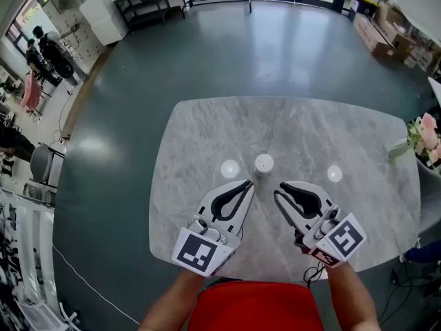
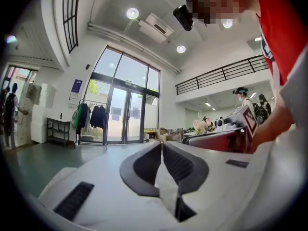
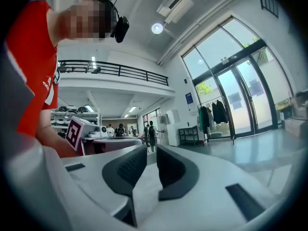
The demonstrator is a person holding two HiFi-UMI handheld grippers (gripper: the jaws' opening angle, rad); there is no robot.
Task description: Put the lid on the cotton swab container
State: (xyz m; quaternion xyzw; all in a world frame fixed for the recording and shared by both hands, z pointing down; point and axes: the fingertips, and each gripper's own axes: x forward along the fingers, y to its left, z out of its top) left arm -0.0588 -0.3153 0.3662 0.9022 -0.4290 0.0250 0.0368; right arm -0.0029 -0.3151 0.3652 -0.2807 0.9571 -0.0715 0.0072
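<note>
A small white round cotton swab container (image 1: 264, 164) stands near the middle of the grey marble table (image 1: 207, 126). Its top looks speckled from above, and I cannot tell whether a lid sits on it. No separate lid shows. My left gripper (image 1: 249, 183) hovers just short of the container on its near left, jaws shut with nothing between them; in its own view the left gripper (image 2: 161, 146) points level out into the hall. My right gripper (image 1: 279, 190) hovers on the container's near right. The right gripper (image 3: 152, 151) keeps a narrow gap between its pads, which hold nothing.
Two bright round lamp reflections (image 1: 229, 168) lie on the tabletop either side of the container. Pink flowers (image 1: 426, 138) stand at the table's right edge. Grey floor surrounds the table, with a black shelf (image 1: 143, 4) and cardboard boxes (image 1: 377, 27) far back, and people (image 1: 48, 50) at the left.
</note>
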